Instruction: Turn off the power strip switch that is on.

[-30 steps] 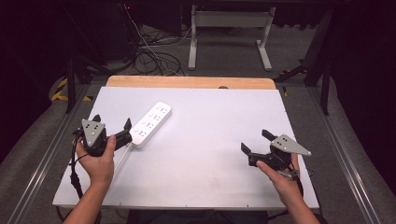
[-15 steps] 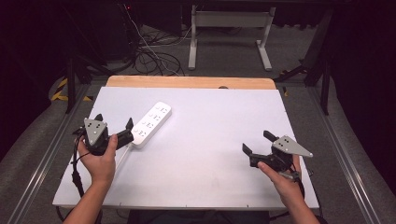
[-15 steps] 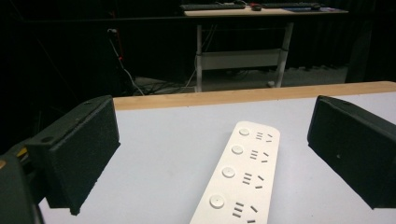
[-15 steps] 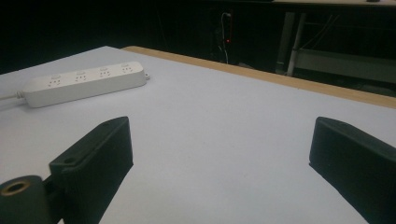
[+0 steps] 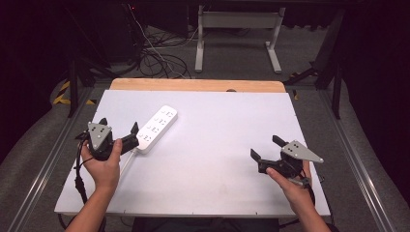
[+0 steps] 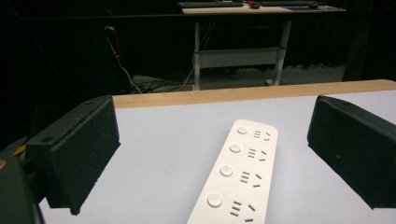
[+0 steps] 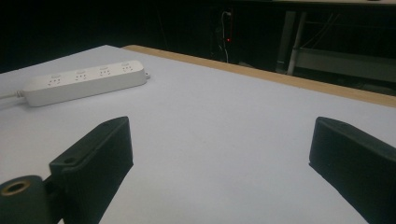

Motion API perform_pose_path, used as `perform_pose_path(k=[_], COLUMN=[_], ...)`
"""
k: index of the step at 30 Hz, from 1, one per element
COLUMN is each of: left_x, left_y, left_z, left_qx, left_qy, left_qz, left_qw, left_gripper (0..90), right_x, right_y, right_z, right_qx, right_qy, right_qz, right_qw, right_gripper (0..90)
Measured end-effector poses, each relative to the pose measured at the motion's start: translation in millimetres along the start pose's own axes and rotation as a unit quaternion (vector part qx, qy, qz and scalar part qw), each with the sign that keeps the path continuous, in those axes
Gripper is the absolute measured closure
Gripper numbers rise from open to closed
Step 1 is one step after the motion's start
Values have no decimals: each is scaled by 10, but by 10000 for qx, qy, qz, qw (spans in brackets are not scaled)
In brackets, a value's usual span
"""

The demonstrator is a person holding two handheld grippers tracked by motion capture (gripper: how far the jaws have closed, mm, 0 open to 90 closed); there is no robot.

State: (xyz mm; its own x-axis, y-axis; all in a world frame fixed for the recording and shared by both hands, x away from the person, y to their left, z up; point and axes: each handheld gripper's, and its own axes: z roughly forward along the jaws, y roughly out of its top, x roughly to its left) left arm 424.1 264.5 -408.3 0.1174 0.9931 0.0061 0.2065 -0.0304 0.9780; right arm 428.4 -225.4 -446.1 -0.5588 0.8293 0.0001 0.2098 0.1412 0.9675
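Power strip [image 5: 155, 129] lies flat on the white worktop [image 5: 217, 145], left of centre, long axis running diagonally away toward the wooden far edge [image 5: 193, 85]. White body, four socket groups, each with a round button — all face up in the left gripper view [image 6: 238, 177].

Left tongs [image 5: 121, 137] sit at the strip's near end, jaws wide apart. In the left gripper view the strip lies between the two black jaws without touching either one. Left hand [image 5: 102, 166] wraps the handle; cable [image 5: 78, 179] trails down by the wrist.

Right tongs [image 5: 265, 151] hover over bare worktop on the right side, well apart from the strip, jaws also spread — nothing between them. Right gripper view shows the strip [image 7: 84, 81] far off to the upper left, with its cord leaving at the left end.
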Motion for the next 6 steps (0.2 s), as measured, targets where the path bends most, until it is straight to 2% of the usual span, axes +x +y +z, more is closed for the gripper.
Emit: perform_pose_path(k=[6], left_x=[5], left_y=[-2], left_z=[-4], left_qx=[17], left_qy=[6], left_qz=[15], left_qw=[10000], left_gripper=[29], right_x=[-3], right_y=[2], right_z=[5], right_qx=[-5], right_qy=[9], right_qz=[-7], right_qw=[10000], right_gripper=[66])
